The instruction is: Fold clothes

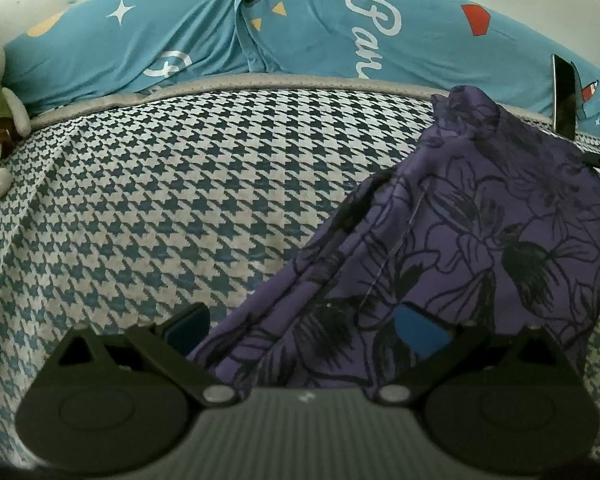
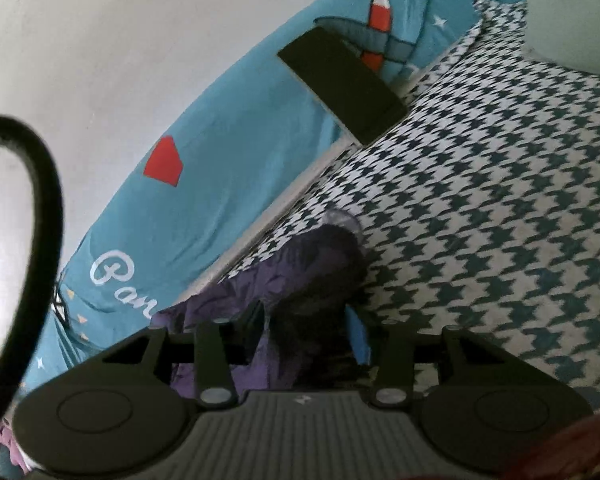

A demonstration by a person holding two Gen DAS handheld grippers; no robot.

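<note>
A purple garment (image 1: 472,240) is being lifted over the checked bed (image 1: 160,208), bunched within the spread left gripper (image 1: 304,330) and pinched by the right gripper (image 2: 306,330) farther right; slippage from the unclosed left jaws is being risked.

wall (image 2: 120,60): plain white | bed (image 1: 160,200): houndstooth cover | bolster (image 1: 320,40): blue, against wall

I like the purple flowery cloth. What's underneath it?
Under the purple cloth lies the blue-and-white checked bed cover. The cloth drapes over it, bunched in the right gripper. Whatever else lies beneath the cloth is covered.
</note>
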